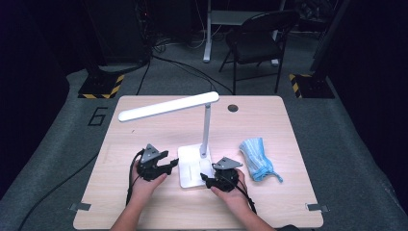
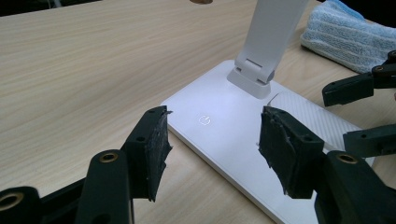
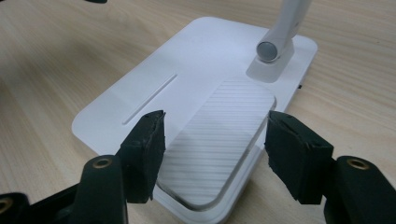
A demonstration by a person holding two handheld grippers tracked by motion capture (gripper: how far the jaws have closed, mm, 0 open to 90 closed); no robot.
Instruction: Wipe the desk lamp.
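White lamp base (image 1: 191,168): long axis toward person.

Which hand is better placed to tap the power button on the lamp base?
Probably the left. The left gripper points at the power button on the lamp base, jaws open. The right gripper faces the ribbed pad instead.

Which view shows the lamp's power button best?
The left gripper view: the power button sits as a faint ring on the lamp base, between the open jaws of the left gripper. In the high view the base is too small to make it out.
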